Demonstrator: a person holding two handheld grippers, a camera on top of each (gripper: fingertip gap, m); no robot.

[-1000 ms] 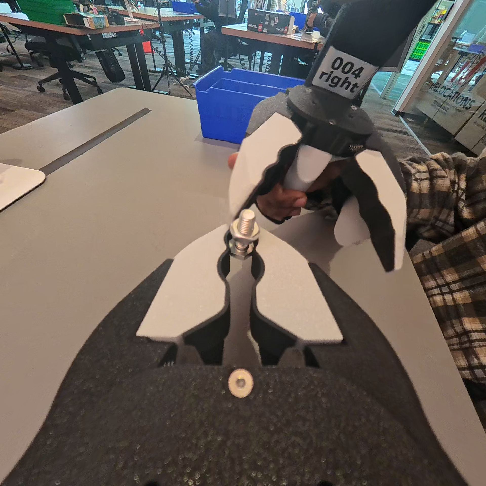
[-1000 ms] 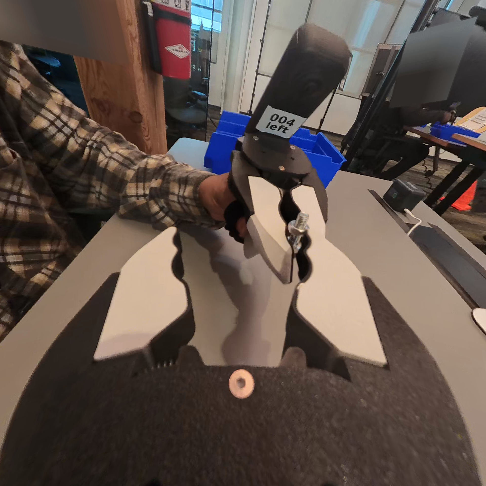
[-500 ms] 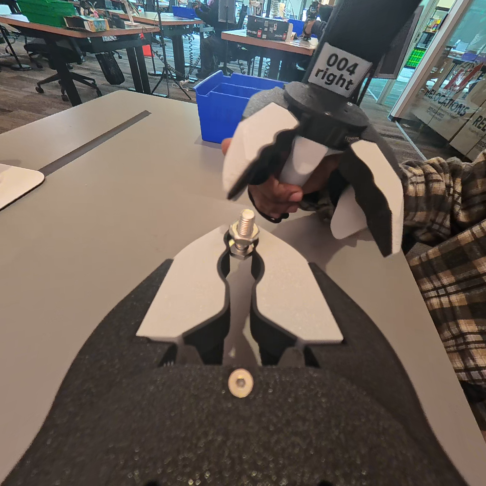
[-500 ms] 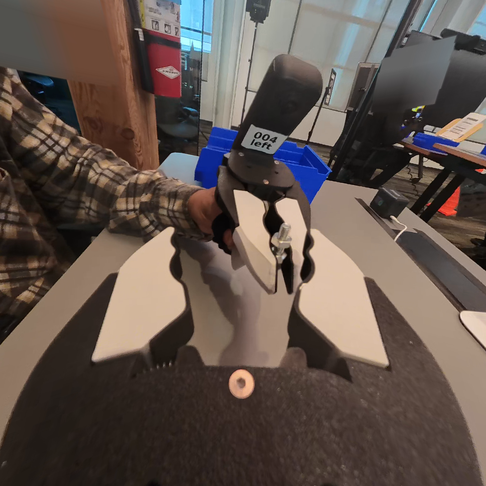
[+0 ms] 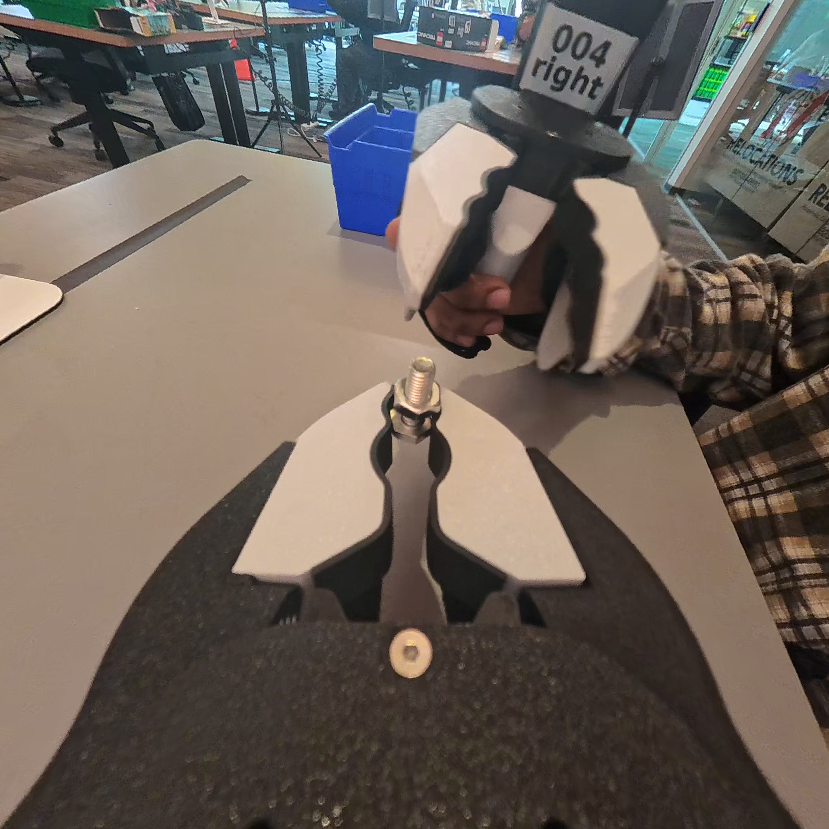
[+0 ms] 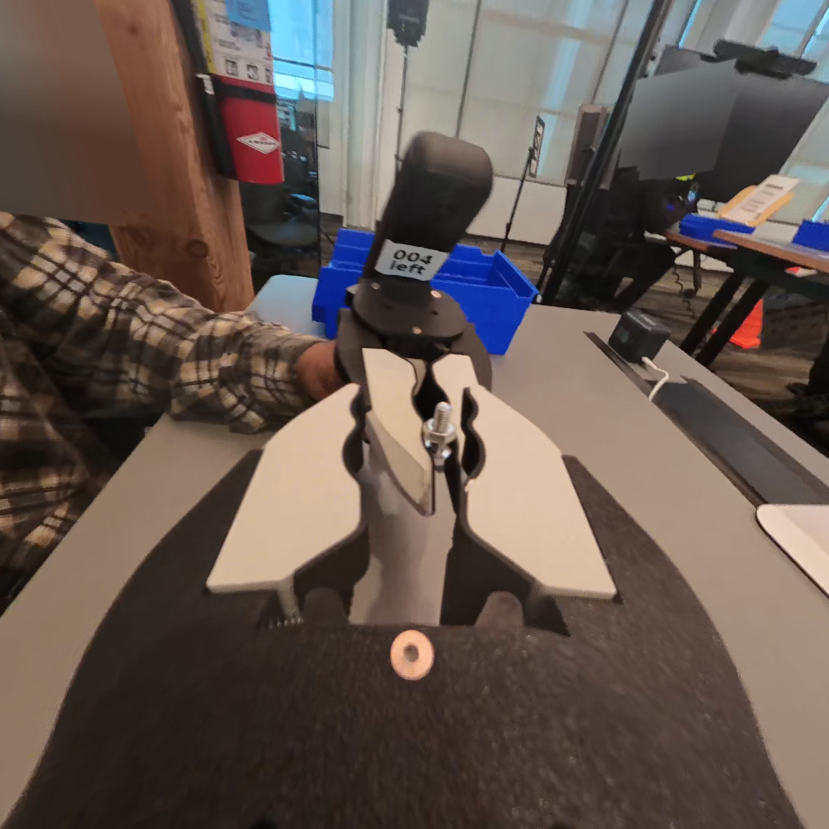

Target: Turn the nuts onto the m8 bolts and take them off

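My left gripper is shut on a silver M8 bolt that stands upright, threaded end up, above the grey table. A hex nut sits on the thread just above the fingertips. My right gripper hangs open beyond and to the right of the bolt, apart from it. In the right wrist view my right gripper is open and empty. The left gripper, the bolt and the nut show between its fingers.
A blue bin stands at the table's far edge, also in the right wrist view. A white pad and a dark strip lie to the left. A black adapter sits by the strip. Plaid sleeves flank both views. The tips of one gripper are about 6 cm away from the tips of the other.
My right gripper has lifted up and back from the bolt, and its fingers have closed in partway. The left gripper still holds the bolt and now shows centred between the right fingers.
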